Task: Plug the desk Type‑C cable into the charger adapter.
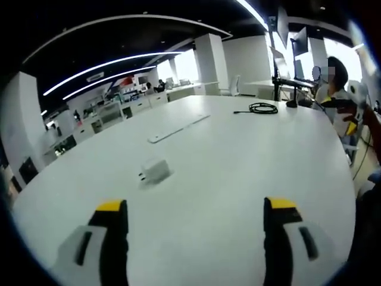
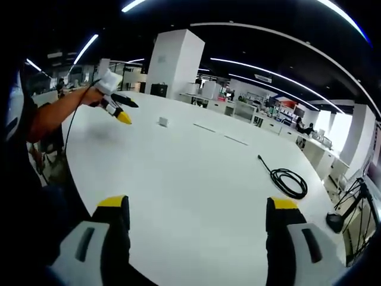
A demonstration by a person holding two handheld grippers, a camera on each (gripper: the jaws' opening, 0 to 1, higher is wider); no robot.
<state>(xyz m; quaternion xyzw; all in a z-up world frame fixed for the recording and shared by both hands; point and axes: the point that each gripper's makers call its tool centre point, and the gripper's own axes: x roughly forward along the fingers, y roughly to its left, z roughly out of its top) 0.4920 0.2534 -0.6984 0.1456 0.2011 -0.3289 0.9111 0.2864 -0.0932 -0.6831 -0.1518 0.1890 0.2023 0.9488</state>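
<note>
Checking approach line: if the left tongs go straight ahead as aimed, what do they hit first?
Probably the white charger adapter on the white table, slightly left of the line between the open left tongs. Depth is unclear; they might pass just beside it.

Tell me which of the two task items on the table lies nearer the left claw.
The white charger adapter, lying just ahead of the left claw. The coiled black Type-C cable lies far across the table.
</note>
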